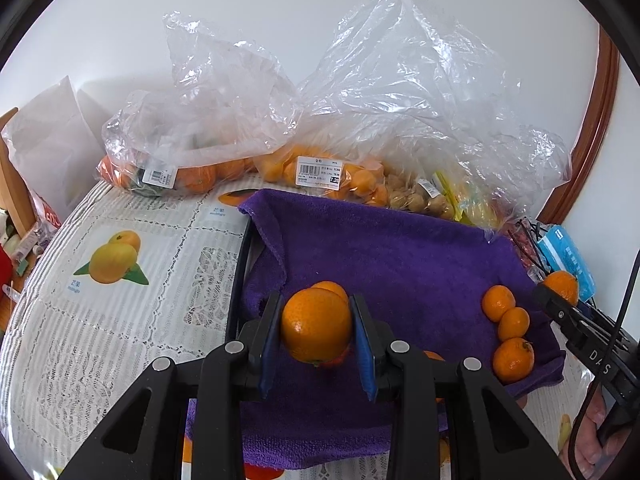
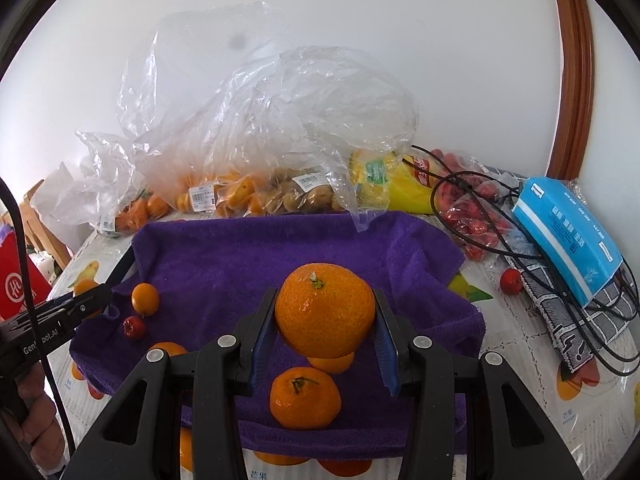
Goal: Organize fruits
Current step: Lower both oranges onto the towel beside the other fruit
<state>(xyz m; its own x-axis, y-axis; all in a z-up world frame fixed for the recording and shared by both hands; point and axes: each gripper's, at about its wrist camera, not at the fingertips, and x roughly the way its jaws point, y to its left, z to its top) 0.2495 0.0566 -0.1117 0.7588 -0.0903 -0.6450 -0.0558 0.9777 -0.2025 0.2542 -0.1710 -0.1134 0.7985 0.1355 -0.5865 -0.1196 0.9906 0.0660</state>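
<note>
My left gripper (image 1: 316, 298) is shut on a small orange mandarin (image 1: 316, 326) just above a purple towel (image 1: 400, 264). A second orange fruit (image 1: 334, 288) shows right behind it. Three small mandarins (image 1: 513, 323) lie in a row on the towel's right side. My right gripper (image 2: 325, 294) is shut on a larger mandarin (image 2: 325, 310), stem up, over the towel (image 2: 248, 256). Below it lie a stemmed mandarin (image 2: 305, 398) and a half-hidden one (image 2: 332, 362). At the towel's left are a small orange fruit (image 2: 145, 299) and a red fruit (image 2: 134, 326).
Clear plastic bags of oranges (image 1: 192, 168), kumquats (image 1: 320, 172) and brown fruits (image 2: 304, 196) line the wall behind the towel. At the right lie a yellow bag (image 2: 392, 184), red fruits (image 2: 472, 216), black cables (image 2: 532, 256) and a blue tissue pack (image 2: 568, 236). A lace fruit-print tablecloth (image 1: 120, 300) covers the table.
</note>
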